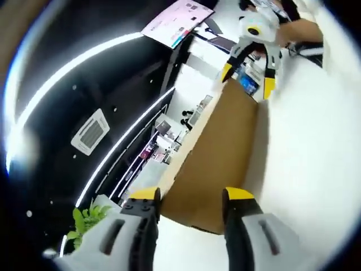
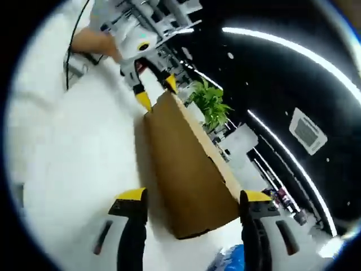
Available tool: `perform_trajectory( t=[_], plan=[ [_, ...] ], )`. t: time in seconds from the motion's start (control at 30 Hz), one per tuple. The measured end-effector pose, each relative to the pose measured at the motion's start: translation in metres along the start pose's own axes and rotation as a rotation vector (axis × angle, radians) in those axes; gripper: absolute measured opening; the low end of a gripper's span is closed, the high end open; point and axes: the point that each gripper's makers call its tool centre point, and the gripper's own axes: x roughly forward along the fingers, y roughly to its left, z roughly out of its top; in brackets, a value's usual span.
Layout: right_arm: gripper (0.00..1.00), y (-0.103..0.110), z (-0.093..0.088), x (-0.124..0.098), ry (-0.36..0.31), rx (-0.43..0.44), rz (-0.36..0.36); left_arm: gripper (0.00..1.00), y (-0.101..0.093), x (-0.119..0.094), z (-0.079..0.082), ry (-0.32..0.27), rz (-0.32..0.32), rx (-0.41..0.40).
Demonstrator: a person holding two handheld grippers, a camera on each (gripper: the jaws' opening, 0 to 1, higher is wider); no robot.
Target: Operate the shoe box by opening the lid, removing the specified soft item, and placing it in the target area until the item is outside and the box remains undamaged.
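1. Fingers first: both grippers have their yellow-tipped jaws spread wide with nothing pinched between them. The left gripper (image 1: 192, 197) and the right gripper (image 2: 194, 199) each sit at opposite short ends of the shoe box, so the box runs lengthwise between them. At each end the box fills the gap between the tips, right at them – can't tell if they actually touch the cardboard.
2. Biggest thing is the white table (image 1: 316, 169), smooth and plain, with the box resting on it.
3. One shoe box (image 1: 217, 158) – brown cardboard, long and rectangular, matte, lid closed as far as I can see. In the right gripper view it's the same box (image 2: 189, 175) seen from the other end.
4. One green leafy plant (image 2: 211, 101) beyond the table – it also shows low in the left gripper view.
5. Something blue and crinkly (image 2: 228, 261) sits near the right gripper's jaws, too blurry to name.
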Motion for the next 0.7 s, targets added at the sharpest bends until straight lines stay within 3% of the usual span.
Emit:
perform_trajectory(
  t=[0.07,0.13,0.2,0.27,0.33,0.47,0.5,0.57,0.63,0.67,0.7],
  plan=[
    [0.72,-0.003,0.007,-0.002,-0.024,0.093,-0.014,0.45,0.002,-0.001,0.006,-0.063,-0.006,-0.157],
    [0.72,-0.006,0.019,-0.002,-0.076,0.146,-0.022,0.45,0.004,-0.003,0.009,-0.089,-0.016,-0.24],
    [0.73,-0.012,0.025,-0.003,-0.09,0.17,-0.047,0.4,0.007,-0.004,0.009,-0.077,-0.016,-0.245],
    [0.75,-0.019,0.029,-0.004,-0.099,0.183,-0.083,0.39,0.005,-0.003,0.014,-0.072,-0.063,-0.293],
    [0.82,-0.025,0.033,-0.004,-0.109,0.227,-0.109,0.46,0.011,-0.004,0.026,-0.124,-0.069,-0.343],
    [0.81,-0.03,0.031,-0.006,-0.097,0.289,-0.115,0.57,0.022,-0.007,0.039,-0.196,-0.074,-0.476],
    [0.77,-0.031,0.03,-0.006,-0.091,0.291,-0.115,0.55,0.023,-0.008,0.039,-0.193,-0.088,-0.54],
    [0.69,-0.032,0.016,-0.009,-0.012,0.323,-0.132,0.49,0.022,-0.008,0.038,-0.193,-0.126,-0.593],
    [0.7,-0.032,0.022,-0.008,-0.042,0.323,-0.128,0.59,0.015,-0.009,0.046,-0.227,-0.193,-0.655],
    [0.7,-0.032,0.022,-0.008,-0.039,0.326,-0.126,0.67,0.01,-0.009,0.05,-0.227,-0.24,-0.707],
    [0.7,-0.031,0.022,-0.008,-0.034,0.33,-0.124,0.78,0.01,-0.008,0.051,-0.226,-0.24,-0.716]
  ],
)
